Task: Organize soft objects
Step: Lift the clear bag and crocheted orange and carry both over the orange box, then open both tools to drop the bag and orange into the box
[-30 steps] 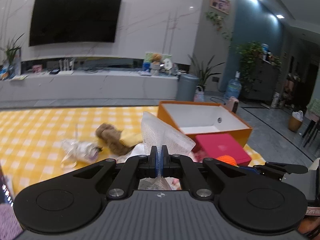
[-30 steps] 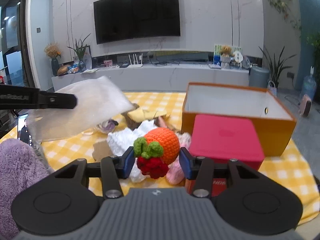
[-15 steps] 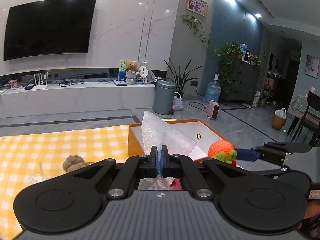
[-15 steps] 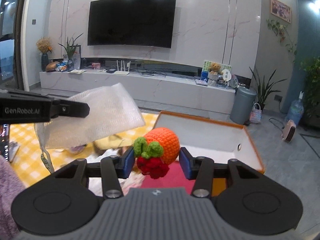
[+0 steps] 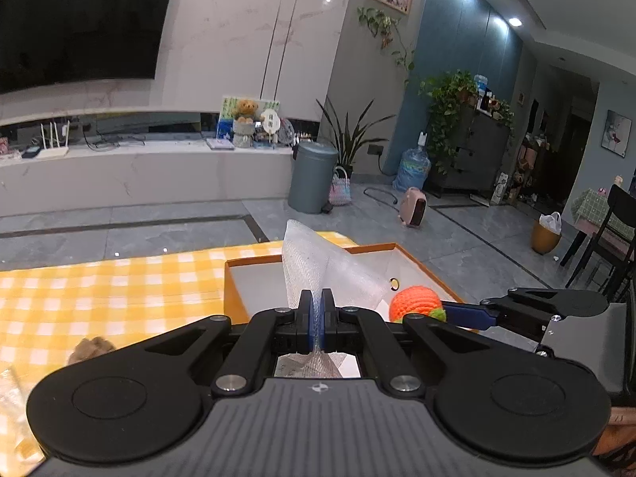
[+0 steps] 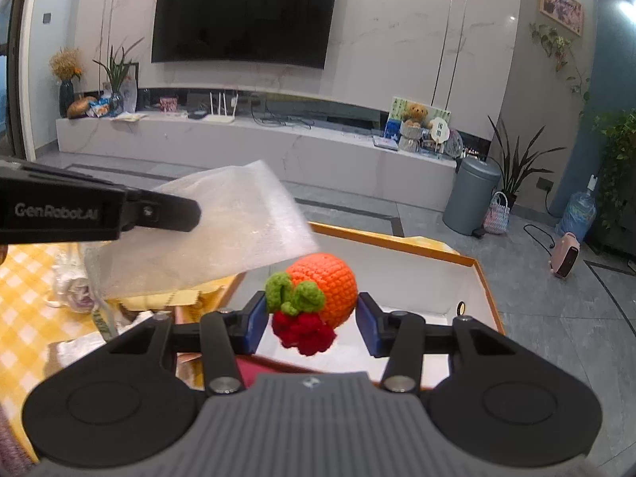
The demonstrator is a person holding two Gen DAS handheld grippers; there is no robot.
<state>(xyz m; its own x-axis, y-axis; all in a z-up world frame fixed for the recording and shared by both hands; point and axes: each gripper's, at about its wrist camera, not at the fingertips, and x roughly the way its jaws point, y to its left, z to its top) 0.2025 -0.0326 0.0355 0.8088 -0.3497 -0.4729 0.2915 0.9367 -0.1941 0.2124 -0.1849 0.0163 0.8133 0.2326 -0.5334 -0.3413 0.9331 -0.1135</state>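
My left gripper [image 5: 317, 305] is shut on a white mesh pouch [image 5: 318, 266], which also shows in the right wrist view [image 6: 222, 234], held above the near edge of the orange box [image 5: 234, 290]. My right gripper [image 6: 311, 318] is shut on an orange crocheted fruit [image 6: 326, 286] with green leaves and red berries, held over the box's white inside [image 6: 417, 278]. The fruit also shows at the right of the left wrist view [image 5: 415, 304].
The box stands on a yellow checked cloth [image 5: 99, 290]. A brown plush toy [image 5: 89, 349] and a clear wrapped item [image 6: 71, 282] lie on the cloth to the left. A red lid [image 6: 254, 369] sits below my right gripper. Floor lies beyond the table.
Both grippers have risen and moved right toward the orange box with their loads. The crocheted fruit now hangs over the box's inside; the pouch is over its near edge.
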